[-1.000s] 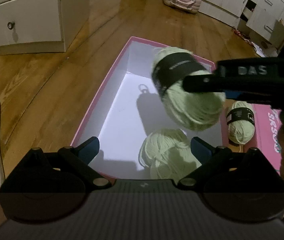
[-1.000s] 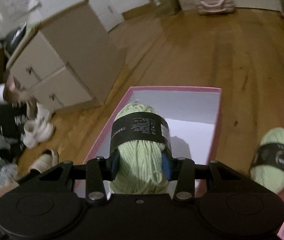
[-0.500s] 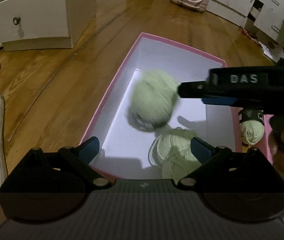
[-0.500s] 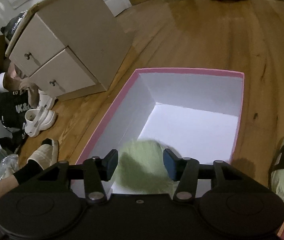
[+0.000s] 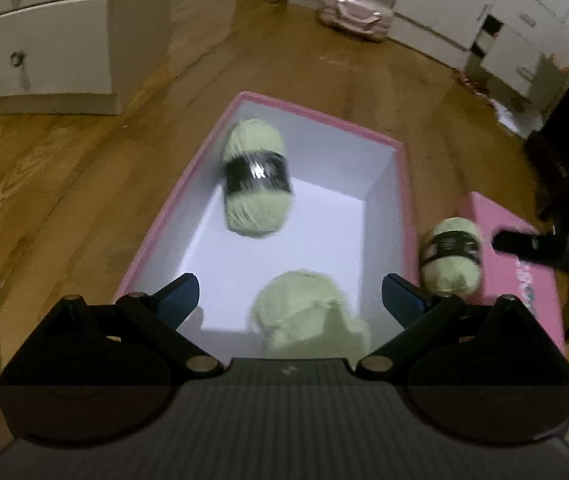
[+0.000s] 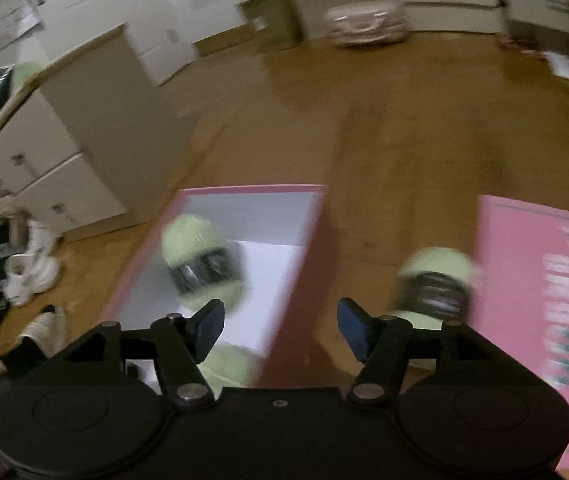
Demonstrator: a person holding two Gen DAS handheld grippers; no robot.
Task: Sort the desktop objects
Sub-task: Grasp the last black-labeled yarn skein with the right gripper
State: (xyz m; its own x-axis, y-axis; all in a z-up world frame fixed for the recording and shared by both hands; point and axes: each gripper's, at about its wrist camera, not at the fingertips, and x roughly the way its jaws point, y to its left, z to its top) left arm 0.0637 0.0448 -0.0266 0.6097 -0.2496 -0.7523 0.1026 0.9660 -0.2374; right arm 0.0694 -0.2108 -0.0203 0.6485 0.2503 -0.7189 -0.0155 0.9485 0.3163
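Observation:
A pink box with a white inside (image 5: 400, 184) stands on the wooden floor. A pale green yarn ball with a black band (image 5: 258, 184) lies in its far left part; it also shows blurred in the right wrist view (image 6: 204, 264). A second yarn ball without a visible band (image 5: 308, 316) lies at the box's near end. A third banded ball (image 5: 450, 256) sits on the floor between the box and the pink lid (image 5: 524, 248); the right wrist view shows it too (image 6: 436, 284). My left gripper (image 5: 290, 294) is open and empty over the box's near end. My right gripper (image 6: 280, 326) is open and empty above the box's right wall.
A beige drawer cabinet (image 5: 48, 40) stands at the left, with white shoes (image 6: 32, 268) on the floor beside it. A pink case (image 5: 354, 14) and white cupboards (image 5: 484, 12) line the far wall. The right gripper's black body (image 5: 556, 240) shows at the right edge.
My right gripper opened and let go of the banded yarn ball, which dropped into the box and rolled to the far left. The right gripper then moved right, out of the box.

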